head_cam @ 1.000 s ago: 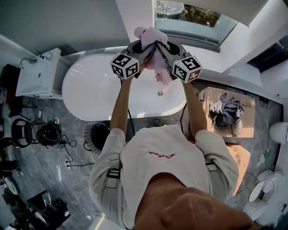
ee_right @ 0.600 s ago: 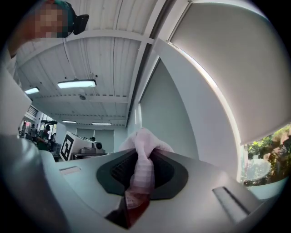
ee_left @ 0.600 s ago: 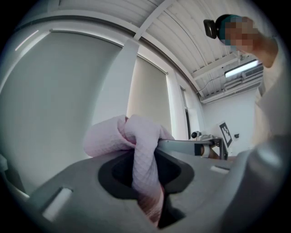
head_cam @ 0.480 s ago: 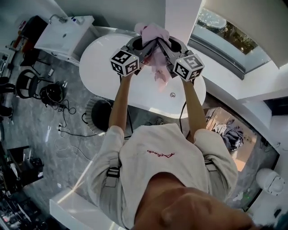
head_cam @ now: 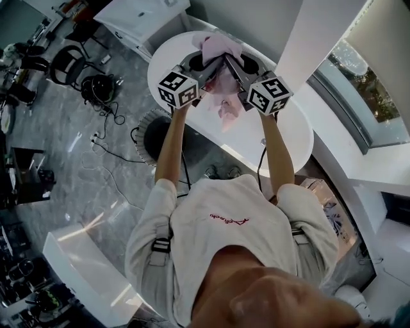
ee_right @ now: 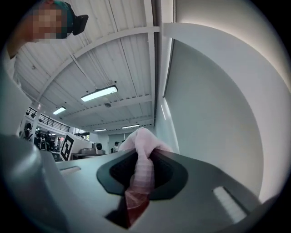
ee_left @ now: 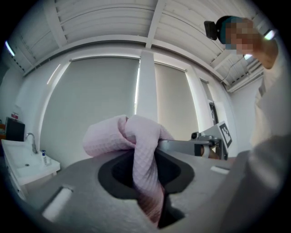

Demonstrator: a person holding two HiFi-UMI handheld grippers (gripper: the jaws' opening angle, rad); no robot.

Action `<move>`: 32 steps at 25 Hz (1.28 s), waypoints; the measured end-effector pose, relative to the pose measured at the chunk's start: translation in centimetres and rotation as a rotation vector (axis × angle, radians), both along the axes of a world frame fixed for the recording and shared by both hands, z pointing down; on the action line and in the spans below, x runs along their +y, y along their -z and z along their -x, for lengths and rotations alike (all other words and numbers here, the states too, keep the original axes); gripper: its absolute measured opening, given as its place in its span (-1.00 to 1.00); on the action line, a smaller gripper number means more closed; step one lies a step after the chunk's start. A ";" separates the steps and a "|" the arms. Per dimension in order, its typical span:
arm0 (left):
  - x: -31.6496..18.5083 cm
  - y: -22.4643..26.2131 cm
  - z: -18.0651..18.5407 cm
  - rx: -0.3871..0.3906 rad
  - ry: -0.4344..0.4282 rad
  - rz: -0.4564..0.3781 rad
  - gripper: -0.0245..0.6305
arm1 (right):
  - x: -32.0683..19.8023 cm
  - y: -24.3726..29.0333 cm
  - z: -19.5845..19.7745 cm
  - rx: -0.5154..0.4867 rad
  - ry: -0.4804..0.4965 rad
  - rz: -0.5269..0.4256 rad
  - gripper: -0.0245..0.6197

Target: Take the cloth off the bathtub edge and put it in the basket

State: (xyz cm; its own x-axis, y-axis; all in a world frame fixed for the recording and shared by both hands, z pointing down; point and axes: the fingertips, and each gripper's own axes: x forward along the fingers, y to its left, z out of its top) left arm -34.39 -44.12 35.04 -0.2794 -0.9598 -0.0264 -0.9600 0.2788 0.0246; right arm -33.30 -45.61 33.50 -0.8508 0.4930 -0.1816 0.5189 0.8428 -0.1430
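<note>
1. Carrying now: left tool [head_cam: 204, 64] and right tool [head_cam: 225, 63] are clenching the pink cloth [head_cam: 216, 46] at twelve o'clock, above the bathtub [head_cam: 282, 134].
2. Next move is calling for reaching the basket, then releasing.

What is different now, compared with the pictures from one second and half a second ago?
The person has turned, carrying the pink cloth: in the head view the bathtub swung from lying crosswise to running diagonally, and the sink went from the left edge to the top. Unchanged: left gripper and right gripper stay shut on the cloth, side by side.
</note>
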 end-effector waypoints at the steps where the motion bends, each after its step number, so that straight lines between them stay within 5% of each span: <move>1: 1.1 0.0 0.3 0.001 0.017 -0.001 -0.65 | 1.1 0.0 0.3 0.000 0.019 -0.002 -0.72; 22: 30.2 2.8 5.3 -0.040 0.326 -0.111 -0.65 | 30.0 3.1 5.7 -0.060 0.347 -0.079 -0.71; 32: 44.8 4.4 4.4 -0.087 0.516 -0.137 -0.65 | 44.5 4.7 5.0 -0.105 0.537 -0.088 -0.72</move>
State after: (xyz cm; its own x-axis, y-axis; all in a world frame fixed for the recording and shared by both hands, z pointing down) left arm -38.79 0.70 30.69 -0.7051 -0.6844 -0.1857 -0.6991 0.7147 0.0204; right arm -38.27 -1.12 28.84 -0.4553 0.8698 -0.1904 0.8867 0.4623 -0.0085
